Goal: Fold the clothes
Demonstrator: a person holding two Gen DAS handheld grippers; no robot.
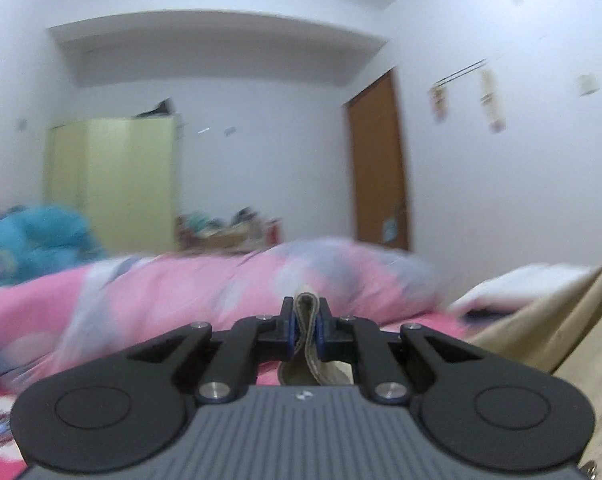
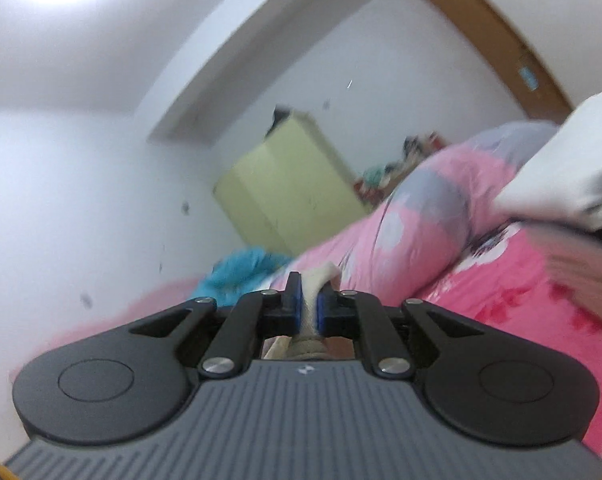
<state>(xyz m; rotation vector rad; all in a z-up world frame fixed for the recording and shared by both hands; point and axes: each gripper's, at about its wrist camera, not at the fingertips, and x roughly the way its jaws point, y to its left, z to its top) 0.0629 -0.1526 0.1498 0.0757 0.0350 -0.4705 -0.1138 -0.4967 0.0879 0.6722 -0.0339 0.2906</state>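
Left gripper (image 1: 305, 330): jaws clamped on folded edge of beige garment (image 1: 541, 340); rest of cloth trails off right of jaws, toward your other hand. Right gripper (image 2: 309, 312): jaws clamped on pale edge of cloth, presumably same garment, bulk hanging below, hidden. Bed (image 2: 501, 304) lies ahead, beneath both jaws. Span between grips not visible. No containers visible.

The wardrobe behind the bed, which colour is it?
Pale yellow-green wardrobe, clearest in the left wrist view.
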